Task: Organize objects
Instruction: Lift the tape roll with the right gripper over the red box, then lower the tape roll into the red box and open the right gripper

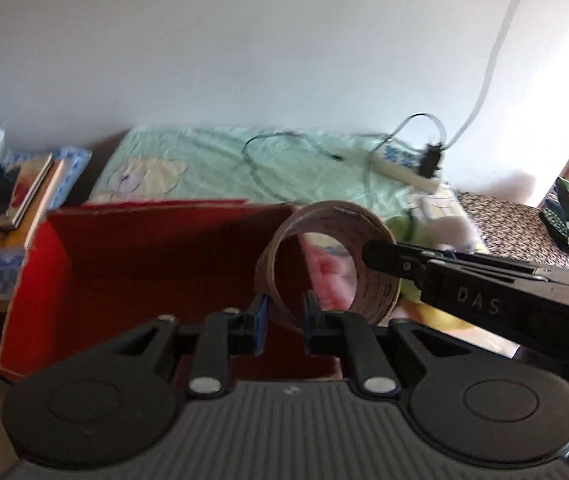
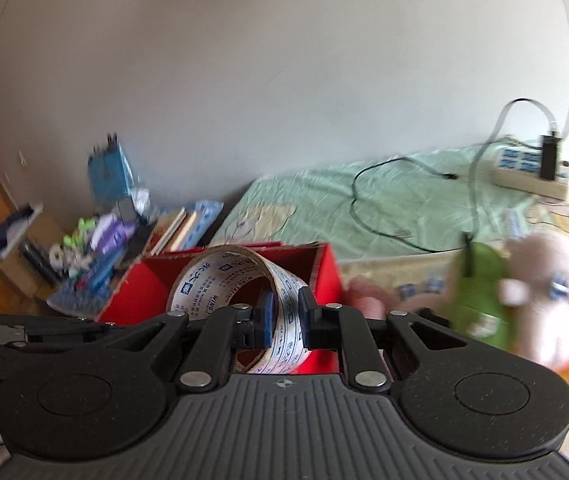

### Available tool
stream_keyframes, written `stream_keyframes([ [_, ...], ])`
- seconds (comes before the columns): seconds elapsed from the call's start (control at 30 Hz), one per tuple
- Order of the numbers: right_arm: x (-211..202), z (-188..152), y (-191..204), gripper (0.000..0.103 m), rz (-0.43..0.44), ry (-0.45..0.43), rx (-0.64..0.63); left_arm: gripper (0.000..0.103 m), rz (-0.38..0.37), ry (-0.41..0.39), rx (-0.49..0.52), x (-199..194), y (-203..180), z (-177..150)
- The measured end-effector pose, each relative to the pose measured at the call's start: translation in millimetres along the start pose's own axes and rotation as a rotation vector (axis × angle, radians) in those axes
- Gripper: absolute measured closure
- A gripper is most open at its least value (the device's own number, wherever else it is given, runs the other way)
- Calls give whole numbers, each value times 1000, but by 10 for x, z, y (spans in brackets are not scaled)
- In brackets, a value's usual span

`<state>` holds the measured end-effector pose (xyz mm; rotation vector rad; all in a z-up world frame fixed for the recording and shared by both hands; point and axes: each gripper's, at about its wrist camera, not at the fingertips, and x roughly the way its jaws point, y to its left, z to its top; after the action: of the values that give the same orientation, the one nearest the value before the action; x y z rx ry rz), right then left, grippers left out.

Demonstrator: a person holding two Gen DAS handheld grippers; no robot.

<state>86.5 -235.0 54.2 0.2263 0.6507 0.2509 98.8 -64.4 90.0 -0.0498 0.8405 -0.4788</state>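
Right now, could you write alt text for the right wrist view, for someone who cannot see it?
A hand-held gripper pinches the wall of a printed roll of tape above an open red box. Beyond it lies a bed with a black cable and a power strip, blurred soft toys at right, and cluttered books at left.

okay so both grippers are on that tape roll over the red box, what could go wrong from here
1. Both the left gripper and right gripper pinch only the thin wall of the tape roll; if they pull apart, it may twist or slip free.
2. The roll hangs near the red box's right wall, so a drop could land outside, by the plush toys.
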Motion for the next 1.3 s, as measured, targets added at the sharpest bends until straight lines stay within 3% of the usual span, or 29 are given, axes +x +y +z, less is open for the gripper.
stream_keyframes([
  [0.33, 1034, -14, 476, 89, -160, 210, -155, 92, -88, 206, -81, 907, 868, 138],
  [0.5, 1273, -71, 572, 92, -239, 278, -195, 91, -138, 302, -101, 1200, 1026, 166],
  [0.67, 1344, -97, 626, 94, -290, 280, -209, 91, -208, 352, -108, 1351, 1129, 196],
  [0.77, 1356, -106, 651, 89, -318, 274, -213, 90, -219, 360, -83, 1369, 1125, 197],
  [0.8, 1352, -111, 662, 77, -335, 266, -219, 90, -213, 361, -66, 1370, 1114, 192],
  [0.87, 1365, -90, 658, 71, -370, 246, -215, 90, -245, 380, -2, 1359, 1105, 181],
  [1.07, 1233, -6, 578, 72, -266, 233, -57, 90, -204, 320, 50, 1206, 1235, 198],
  [1.3, 1466, -124, 647, 72, -82, 389, 99, 90, -26, 286, 157, 1148, 1356, 157],
])
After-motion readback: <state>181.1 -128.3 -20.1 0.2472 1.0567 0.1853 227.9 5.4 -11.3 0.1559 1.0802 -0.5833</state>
